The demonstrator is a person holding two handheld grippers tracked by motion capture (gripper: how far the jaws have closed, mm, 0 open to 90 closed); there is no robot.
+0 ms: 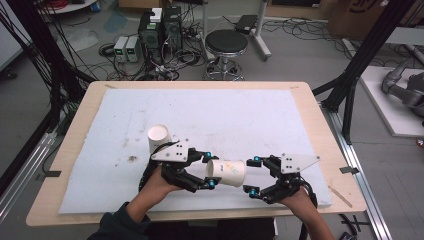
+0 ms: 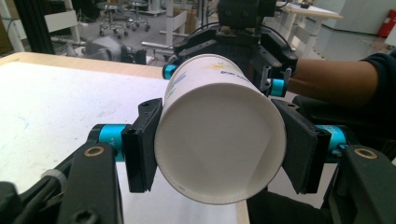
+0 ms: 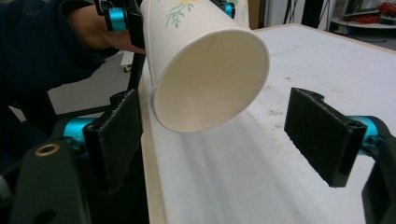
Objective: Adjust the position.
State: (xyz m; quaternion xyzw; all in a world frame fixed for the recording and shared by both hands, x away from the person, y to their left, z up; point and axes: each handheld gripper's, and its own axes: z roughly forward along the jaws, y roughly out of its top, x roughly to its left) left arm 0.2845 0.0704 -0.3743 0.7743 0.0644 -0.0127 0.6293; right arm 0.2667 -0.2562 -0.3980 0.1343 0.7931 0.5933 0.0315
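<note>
A paper cup (image 1: 227, 172) printed with a small flower pattern is held on its side above the white mat (image 1: 250, 115), near the front edge of the table (image 1: 80, 107). It is clamped by the left gripper (image 1: 209, 170), whose two black pads are pressed against the sides of the cup at its base end, as is seen in the left gripper view, where the recessed bottom of the cup (image 2: 219, 140) faces the camera between the pads (image 2: 142, 144). The open mouth of the cup is turned toward the right gripper (image 1: 252, 175), which is held just beside it. In the right gripper view the mouth of the cup (image 3: 210, 79) is seen tilted above and ahead of that gripper's pads (image 3: 322, 135); these jaws are spread wide, with nothing pressed between them, and the rim is not touched by either pad. A second paper cup (image 1: 159, 137) is seen in the high view on the mat just behind the left gripper, its white round end turned up toward the camera; whether it stands upright or upside down cannot be told. The mat around that cup is marked with a few brown stains (image 1: 132, 159). Beyond the table a black round stool (image 1: 226, 42) is placed on the floor among cables.
</note>
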